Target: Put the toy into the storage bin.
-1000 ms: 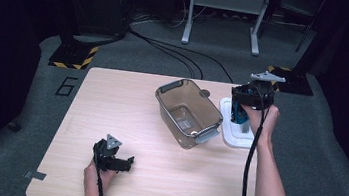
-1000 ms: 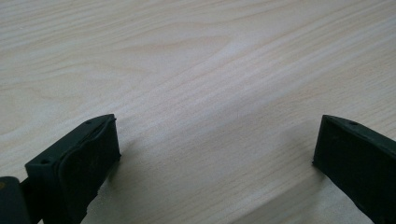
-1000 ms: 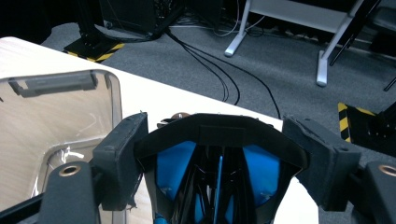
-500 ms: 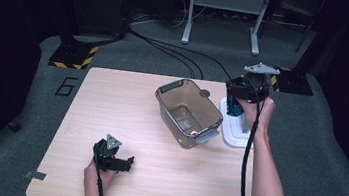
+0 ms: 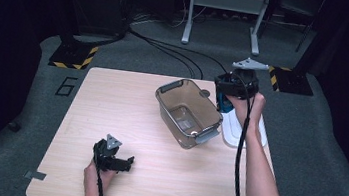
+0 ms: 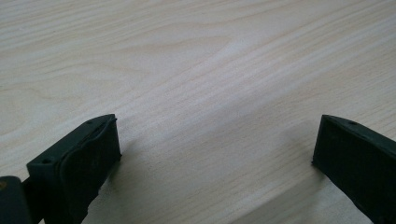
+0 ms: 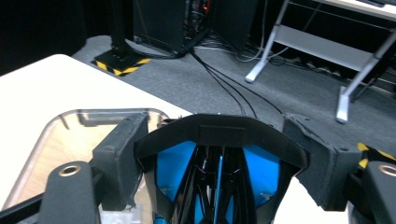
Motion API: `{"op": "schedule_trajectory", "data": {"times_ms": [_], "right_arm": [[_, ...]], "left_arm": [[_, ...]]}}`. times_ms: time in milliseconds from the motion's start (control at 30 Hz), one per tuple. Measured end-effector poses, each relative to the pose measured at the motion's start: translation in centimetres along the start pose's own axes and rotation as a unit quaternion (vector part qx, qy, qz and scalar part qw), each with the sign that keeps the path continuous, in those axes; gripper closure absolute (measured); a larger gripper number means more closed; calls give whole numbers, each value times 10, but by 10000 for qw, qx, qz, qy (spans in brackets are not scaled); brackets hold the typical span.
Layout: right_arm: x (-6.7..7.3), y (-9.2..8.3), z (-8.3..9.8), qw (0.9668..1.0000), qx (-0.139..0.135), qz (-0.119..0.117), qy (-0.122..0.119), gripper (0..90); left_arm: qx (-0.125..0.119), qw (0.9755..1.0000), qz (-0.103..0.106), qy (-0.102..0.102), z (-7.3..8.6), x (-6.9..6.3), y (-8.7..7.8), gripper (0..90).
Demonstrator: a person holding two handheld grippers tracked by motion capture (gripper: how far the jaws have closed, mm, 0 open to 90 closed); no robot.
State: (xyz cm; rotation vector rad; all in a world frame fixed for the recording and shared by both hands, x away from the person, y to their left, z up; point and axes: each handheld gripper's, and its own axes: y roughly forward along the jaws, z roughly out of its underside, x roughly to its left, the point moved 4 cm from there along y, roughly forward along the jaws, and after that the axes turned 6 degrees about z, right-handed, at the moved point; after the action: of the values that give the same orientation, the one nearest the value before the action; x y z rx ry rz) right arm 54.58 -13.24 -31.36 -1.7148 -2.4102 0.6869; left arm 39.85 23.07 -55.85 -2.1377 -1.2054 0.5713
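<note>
My right gripper is raised over the table's right side, between the clear plastic container and a white tray. It is shut on a blue-and-black object. In the right gripper view that object has a curved black top and blue sides, and both pads press against it. The container's rim lies just beyond and left of it. My left gripper rests low on the wooden table near the front, open, with bare wood between its fingers.
The container sits at the table's centre-right, apparently with a small item inside. Cables, a metal stand and yellow-black striped bases are on the grey floor behind the table.
My right gripper has lifted the blue-and-black object off the white tray and carried it up and left, toward the container. The left gripper has stayed put.
</note>
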Motion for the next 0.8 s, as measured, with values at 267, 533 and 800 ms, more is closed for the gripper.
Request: {"op": "schedule_trajectory", "data": {"times_ms": [267, 533, 800], "right_arm": [[19, 1, -6, 9997, -55, -247, -47, 240], [37, 4, -9, 9987, -71, -492, -73, 240], [50, 7, -8, 9975, -18, -700, -53, 240]], "left_arm": [[0, 10000, 1, -1, 0, 0, 0, 5], [-44, 10000, -12, -2, 0, 0, 1, 6], [-68, 10000, -30, -6, 0, 0, 1, 6]]}}
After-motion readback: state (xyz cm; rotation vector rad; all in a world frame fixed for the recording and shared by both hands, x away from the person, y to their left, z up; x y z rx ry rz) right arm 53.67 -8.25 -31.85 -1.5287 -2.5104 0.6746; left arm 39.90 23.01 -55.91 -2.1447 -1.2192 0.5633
